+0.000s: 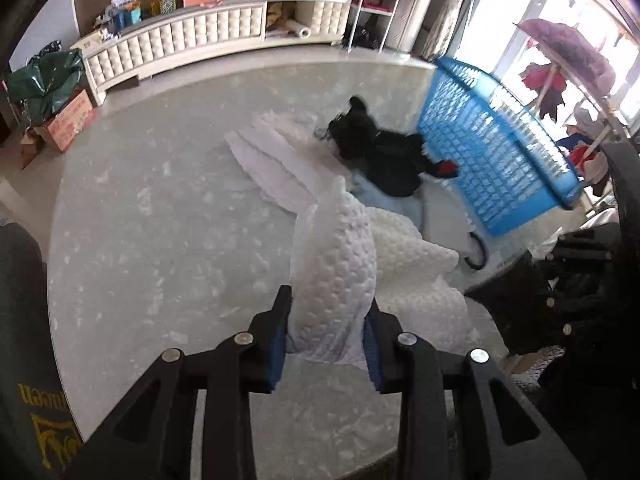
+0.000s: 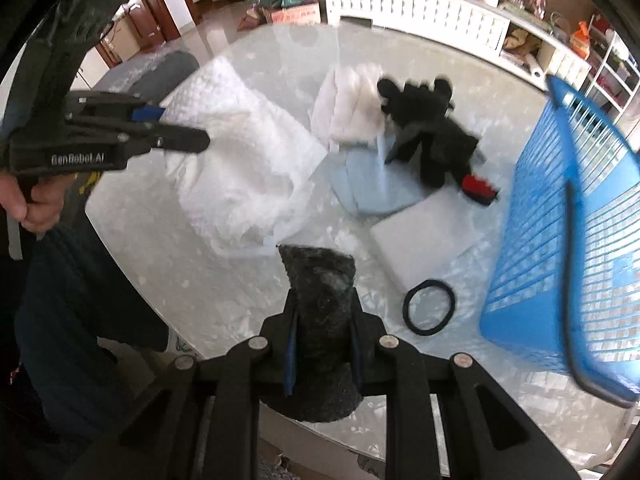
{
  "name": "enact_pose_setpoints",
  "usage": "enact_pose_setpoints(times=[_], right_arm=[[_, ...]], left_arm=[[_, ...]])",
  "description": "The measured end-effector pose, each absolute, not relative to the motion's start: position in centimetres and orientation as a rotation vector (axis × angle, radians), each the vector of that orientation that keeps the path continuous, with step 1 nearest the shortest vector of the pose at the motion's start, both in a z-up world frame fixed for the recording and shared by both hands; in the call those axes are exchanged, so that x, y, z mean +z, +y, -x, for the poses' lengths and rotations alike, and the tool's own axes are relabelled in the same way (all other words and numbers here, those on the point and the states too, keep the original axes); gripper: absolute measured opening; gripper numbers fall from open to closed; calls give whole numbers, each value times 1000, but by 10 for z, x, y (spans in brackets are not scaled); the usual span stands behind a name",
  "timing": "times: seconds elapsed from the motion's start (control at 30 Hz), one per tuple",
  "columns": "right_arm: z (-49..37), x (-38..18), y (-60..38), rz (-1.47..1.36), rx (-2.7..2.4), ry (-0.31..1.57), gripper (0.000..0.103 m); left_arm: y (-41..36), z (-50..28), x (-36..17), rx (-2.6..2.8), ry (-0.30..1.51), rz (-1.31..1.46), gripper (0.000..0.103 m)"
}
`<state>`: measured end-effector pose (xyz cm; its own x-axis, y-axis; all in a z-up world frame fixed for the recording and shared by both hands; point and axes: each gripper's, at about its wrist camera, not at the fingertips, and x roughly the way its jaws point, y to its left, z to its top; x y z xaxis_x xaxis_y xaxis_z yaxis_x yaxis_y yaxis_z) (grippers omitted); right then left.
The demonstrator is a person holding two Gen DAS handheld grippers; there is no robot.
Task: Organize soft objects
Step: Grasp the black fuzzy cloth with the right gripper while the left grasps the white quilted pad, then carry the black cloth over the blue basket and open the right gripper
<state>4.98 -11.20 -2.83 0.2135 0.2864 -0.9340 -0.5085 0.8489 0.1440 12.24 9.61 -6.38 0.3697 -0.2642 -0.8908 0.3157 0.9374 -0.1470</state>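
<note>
My left gripper [image 1: 329, 308] is shut on a fold of white bubble wrap [image 1: 340, 256] and lifts it off the round marble table [image 1: 160, 200]; the gripper also shows in the right wrist view [image 2: 176, 128] at the wrap's [image 2: 240, 168] left edge. My right gripper [image 2: 322, 304] is shut on a dark grey sponge block [image 2: 320, 292] above the table's near edge. A black plush toy [image 2: 432, 132] with a red part [image 2: 478, 190] lies mid-table beside white foam sheets [image 2: 348, 112], a light blue cloth [image 2: 372, 192] and a white foam pad [image 2: 424, 236].
A blue plastic basket [image 2: 568, 240] stands at the table's right side, also in the left wrist view [image 1: 492, 148]. A black hair band [image 2: 430, 306] lies in front of it. A white cabinet [image 1: 200, 36] lines the far wall. A person's torso is at the left.
</note>
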Motion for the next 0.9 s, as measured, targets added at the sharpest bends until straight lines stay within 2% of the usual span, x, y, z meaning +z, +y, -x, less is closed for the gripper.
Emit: enact_pose_setpoints(times=[0.27,0.57,0.9], right_arm=[[-40,31,-126,226,503,1141,19],[-59,75,-177,194,354,1059,19],[-98,40,-233,144,202,1129,19]], left_arm=[[98,-94,-24,-419,1020,-17,30],[87,-88,-5,-472,961,-1,30],[77,-97,-14,-485,987,-12,30]])
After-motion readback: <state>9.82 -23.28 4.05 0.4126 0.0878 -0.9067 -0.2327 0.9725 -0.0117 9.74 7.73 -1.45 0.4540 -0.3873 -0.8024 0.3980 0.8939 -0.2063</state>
